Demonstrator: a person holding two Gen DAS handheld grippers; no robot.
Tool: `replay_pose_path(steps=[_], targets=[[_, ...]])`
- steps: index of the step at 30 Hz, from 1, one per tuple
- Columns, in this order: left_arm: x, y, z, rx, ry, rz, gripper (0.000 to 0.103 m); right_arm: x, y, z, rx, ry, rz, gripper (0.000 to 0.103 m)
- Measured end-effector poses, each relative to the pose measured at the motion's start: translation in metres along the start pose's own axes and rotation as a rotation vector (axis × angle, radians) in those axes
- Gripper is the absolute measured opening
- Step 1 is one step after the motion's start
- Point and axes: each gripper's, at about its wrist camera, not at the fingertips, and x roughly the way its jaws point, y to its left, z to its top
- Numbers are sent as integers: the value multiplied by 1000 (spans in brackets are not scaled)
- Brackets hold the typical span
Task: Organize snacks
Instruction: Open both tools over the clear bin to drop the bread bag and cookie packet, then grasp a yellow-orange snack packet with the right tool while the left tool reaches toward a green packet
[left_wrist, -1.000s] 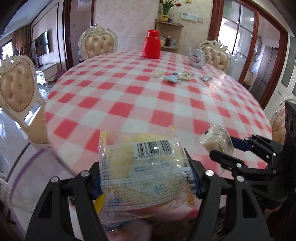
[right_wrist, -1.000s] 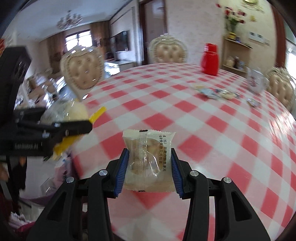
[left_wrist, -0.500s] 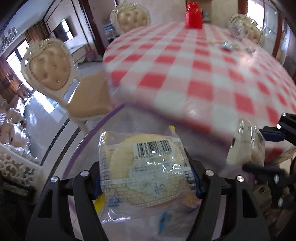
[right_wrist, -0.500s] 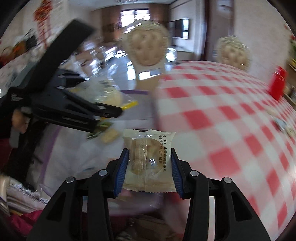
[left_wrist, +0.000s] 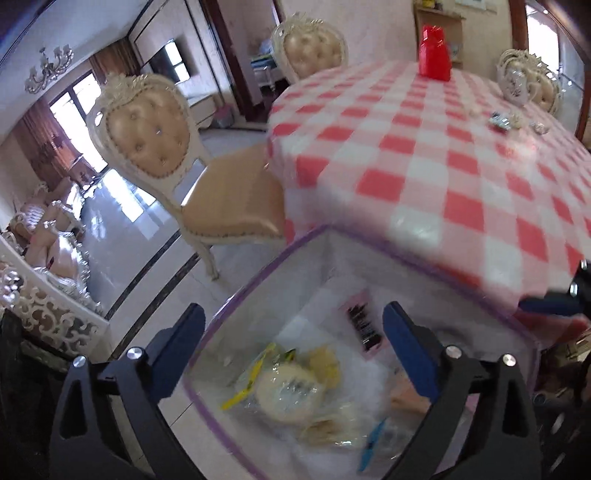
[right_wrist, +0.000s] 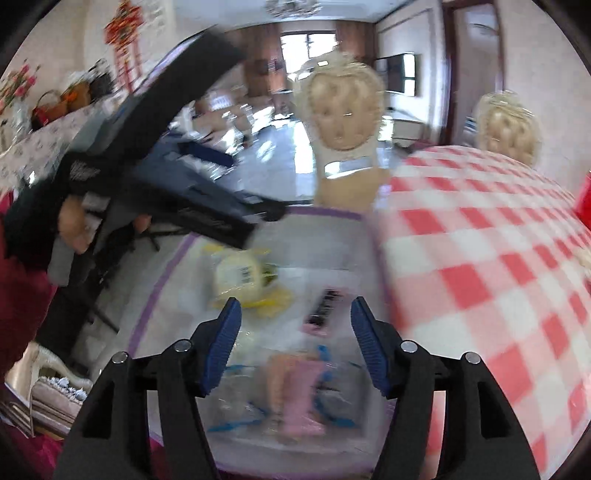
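Both of your tools hang over the clear storage bin (left_wrist: 436, 280) with the purple rim, which sits low beside the edge of the table (left_wrist: 461, 155). Your left tool (left_wrist: 293, 339) has its jaws spread wide and holds nothing; under it, inside the bin, lies the round yellow cake in its clear wrapper (left_wrist: 288, 391), among other packets and a small pink pack with a barcode (left_wrist: 364, 328). Your right tool (right_wrist: 295, 339) is also spread apart and empty (its picture is blurred, so small details are not sure). Below it, in the bin (right_wrist: 162, 284), you can see a pink packet (right_wrist: 301, 391), blue-edged wrappers and the yellow cake (right_wrist: 240, 273) further in. The left tool (right_wrist: 192, 206) crosses the upper left of the right view, close above the far side of the bin. On the table, covered with red and white checks, stand a red jar (left_wrist: 435, 51) and a white teapot (left_wrist: 515, 79), with a few loose snacks (left_wrist: 509, 122) well apart from the bin. A cream padded chair (left_wrist: 177, 166) stands just beside the table, near the bin.
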Motion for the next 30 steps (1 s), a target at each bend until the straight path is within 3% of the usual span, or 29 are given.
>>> replay_pose_path(steps=[2, 10, 14, 18, 22, 25, 30], targets=[[0, -14, 8, -5, -23, -42, 97, -14, -25, -4, 36, -16, -54, 63], [-6, -108, 76, -74, -147, -354, 101, -73, -127, -45, 239, -54, -297, 70], [6, -191, 122, -54, -175, -493, 101, -102, -181, -73, 369, -62, -440, 76], [38, -270, 151, -76, -140, -567, 101, -138, -236, -111, 524, -92, -530, 79], [77, -332, 176, -121, -105, -579, 101, -162, -281, -140, 635, -112, -584, 81], [105, -364, 199, -152, -129, -528, 101, -174, -318, -153, 682, -110, -618, 83], [151, -391, 241, -292, -114, -445, 101, -189, -396, -162, 794, -119, -683, 84]])
